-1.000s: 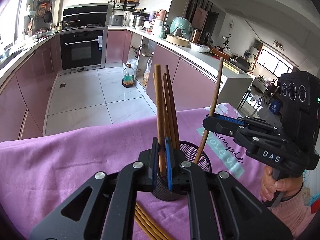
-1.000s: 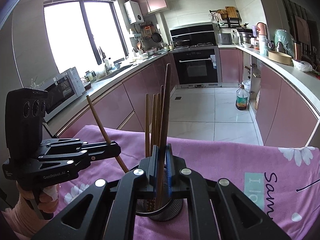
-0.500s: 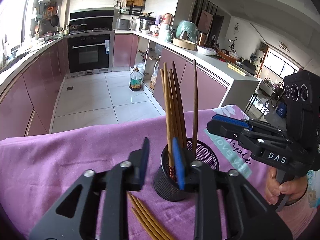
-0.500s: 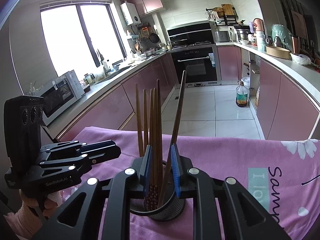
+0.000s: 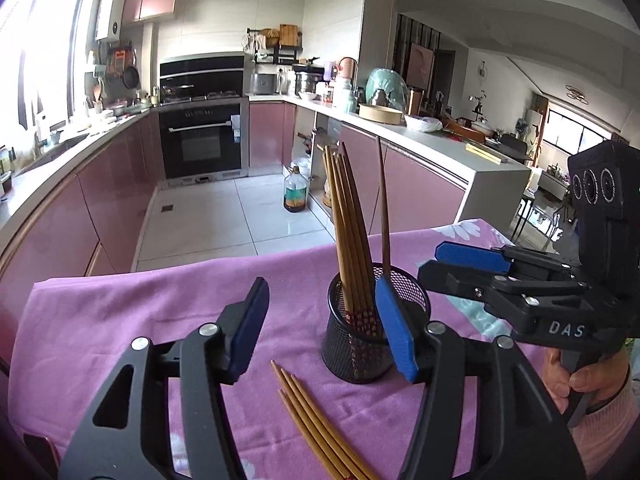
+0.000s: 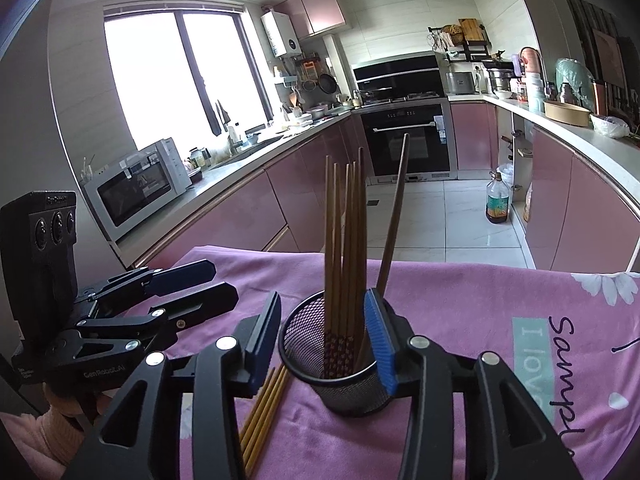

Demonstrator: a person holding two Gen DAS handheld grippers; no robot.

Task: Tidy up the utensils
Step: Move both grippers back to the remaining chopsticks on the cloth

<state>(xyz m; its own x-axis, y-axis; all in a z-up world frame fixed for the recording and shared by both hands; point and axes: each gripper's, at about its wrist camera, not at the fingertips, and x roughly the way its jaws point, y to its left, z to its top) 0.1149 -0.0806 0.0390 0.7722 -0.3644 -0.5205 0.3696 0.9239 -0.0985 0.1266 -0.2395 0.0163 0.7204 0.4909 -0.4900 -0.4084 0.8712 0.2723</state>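
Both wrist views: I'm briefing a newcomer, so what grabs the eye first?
A black mesh cup packed with upright chopsticks stands mid-cloth, one darker chopstick leaning apart. Loose yellow chopsticks lie on the purple tablecloth beside it.

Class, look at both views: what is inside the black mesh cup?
Inside the mesh cup stands a bundle of wooden chopsticks, plus one darker chopstick leaning apart. Their lower tips are blurred behind the mesh.

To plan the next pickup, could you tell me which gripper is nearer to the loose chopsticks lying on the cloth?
Left. The loose chopsticks lie just ahead of the left gripper, between its open fingers; the right gripper is beyond the mesh holder.
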